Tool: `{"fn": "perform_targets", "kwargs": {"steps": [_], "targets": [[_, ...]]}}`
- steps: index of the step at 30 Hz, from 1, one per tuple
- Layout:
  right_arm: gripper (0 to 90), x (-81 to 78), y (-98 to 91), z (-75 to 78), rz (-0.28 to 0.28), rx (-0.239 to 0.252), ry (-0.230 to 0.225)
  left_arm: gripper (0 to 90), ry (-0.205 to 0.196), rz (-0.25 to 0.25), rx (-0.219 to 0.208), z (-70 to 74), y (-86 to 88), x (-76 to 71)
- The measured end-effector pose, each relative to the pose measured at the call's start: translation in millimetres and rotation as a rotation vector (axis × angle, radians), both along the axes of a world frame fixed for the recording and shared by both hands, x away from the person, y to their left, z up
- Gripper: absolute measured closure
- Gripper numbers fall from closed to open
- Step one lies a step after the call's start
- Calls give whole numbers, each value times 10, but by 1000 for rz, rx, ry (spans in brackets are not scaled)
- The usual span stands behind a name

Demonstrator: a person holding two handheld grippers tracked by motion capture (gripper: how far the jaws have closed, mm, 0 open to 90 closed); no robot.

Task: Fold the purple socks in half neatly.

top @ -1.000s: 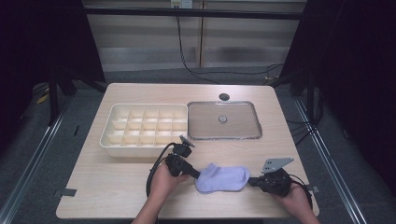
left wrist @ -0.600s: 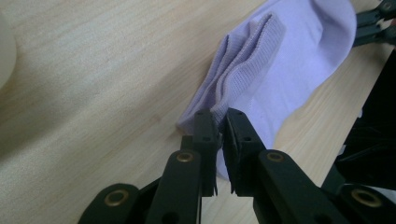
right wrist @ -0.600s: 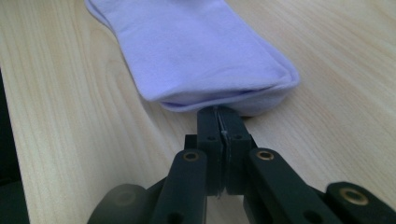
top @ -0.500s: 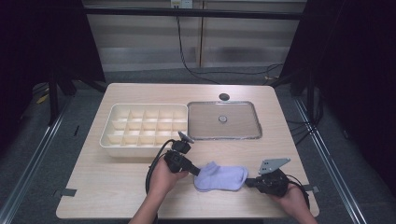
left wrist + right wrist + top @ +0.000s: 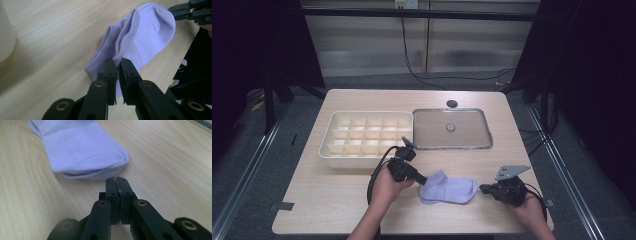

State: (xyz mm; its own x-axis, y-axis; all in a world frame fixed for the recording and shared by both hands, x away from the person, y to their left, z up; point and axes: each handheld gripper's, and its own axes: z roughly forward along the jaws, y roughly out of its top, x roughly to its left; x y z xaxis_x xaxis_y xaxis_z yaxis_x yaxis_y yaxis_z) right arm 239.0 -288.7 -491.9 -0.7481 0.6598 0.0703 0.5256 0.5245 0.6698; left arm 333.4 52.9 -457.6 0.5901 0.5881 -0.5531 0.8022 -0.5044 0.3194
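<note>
The sock (image 5: pixel 449 189) lies flat on the table (image 5: pixel 337 200), at its near edge, long axis left to right. Its cuff end faces the left gripper (image 5: pixel 117 65), its toe the right gripper (image 5: pixel 117 181). The left jaws pinch a fold of the cuff. The right jaws are pressed together, empty, just short of the toe. A tray (image 5: pixel 367 132) and a lid (image 5: pixel 451 129) sit farther back, well apart from the sock.
</note>
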Motion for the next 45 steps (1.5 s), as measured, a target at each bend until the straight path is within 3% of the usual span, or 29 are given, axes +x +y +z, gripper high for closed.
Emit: {"fn": "perform_targets", "kwargs": {"steps": [14, 16, 19, 23, 33, 36, 37, 39, 41, 42, 43, 45], "targets": [[877, 5, 59, -15, 24, -10, 8, 831, 67, 9, 40, -203, 24, -70], [877, -2, 58, -13, 22, -13, 11, 831, 68, 7, 32, -196, 33, -65], [876, 3, 64, -16, 32, -7, 7, 833, 79, 7, -11, -119, 35, -60], [876, 3, 78, -20, 36, -7, 12, 832, 71, 9, -13, -53, 21, -69], [890, -36, 21, 214, 12, 36, -39, 830, 102, 35, 21, -284, 60, -69], [890, -29, 110, 272, 18, 61, -47, 829, 99, 35, 27, -290, 45, -73], [890, -30, 222, 296, 33, 54, -49, 829, 96, 33, 31, -290, 42, -74], [890, -27, 270, 297, 45, 54, -47, 829, 94, 39, 31, -289, 35, -79], [890, -12, 467, 255, 98, 28, -41, 829, 85, 38, 40, -288, 29, -86], [890, -12, 467, 255, 98, 28, -41, 829, 81, 35, 39, -291, 28, -87], [891, 2, 582, 182, 130, -8, -15, 831, 79, 39, 40, -292, 23, -93], [893, 6, 606, 152, 138, -21, -8, 832, 66, 39, 52, -284, 11, -101]]}}
